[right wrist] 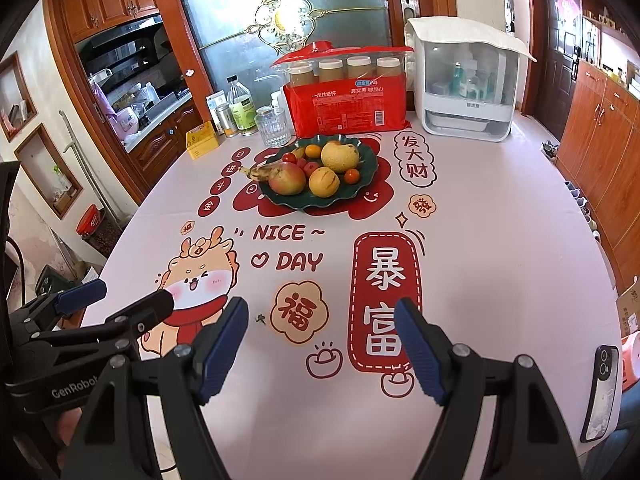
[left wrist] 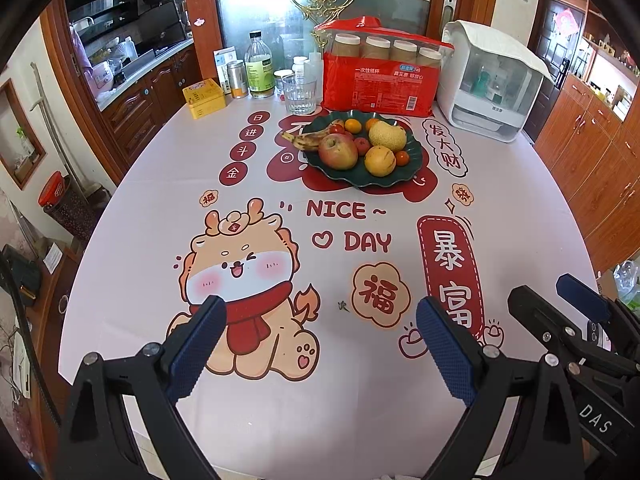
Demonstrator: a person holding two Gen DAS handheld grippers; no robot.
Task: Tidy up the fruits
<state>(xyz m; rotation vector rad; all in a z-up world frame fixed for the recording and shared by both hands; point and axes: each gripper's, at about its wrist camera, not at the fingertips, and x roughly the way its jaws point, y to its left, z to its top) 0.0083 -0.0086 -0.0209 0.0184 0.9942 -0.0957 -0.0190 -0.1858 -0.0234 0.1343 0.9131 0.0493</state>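
Note:
A dark green scalloped plate [left wrist: 414, 162] [right wrist: 370, 162] stands at the far middle of the table, holding an apple [left wrist: 338, 152] [right wrist: 286, 178], a banana [left wrist: 306, 139] [right wrist: 264, 171], two yellow pears [left wrist: 387, 136] [right wrist: 340, 156], small oranges and cherry tomatoes. My left gripper [left wrist: 320, 332] is open and empty over the near part of the table, far from the plate. My right gripper [right wrist: 322, 334] is open and empty too, beside the left one. Each gripper shows in the other's view, the right one [left wrist: 560, 300] and the left one [right wrist: 132, 296].
Behind the plate stand a drinking glass [left wrist: 299, 94], bottles and jars [left wrist: 260, 66], a yellow tin [left wrist: 204, 97], a red pack of paper cups [left wrist: 380, 70] and a white appliance [left wrist: 490, 80]. A phone [right wrist: 600, 394] lies at the table's near right edge.

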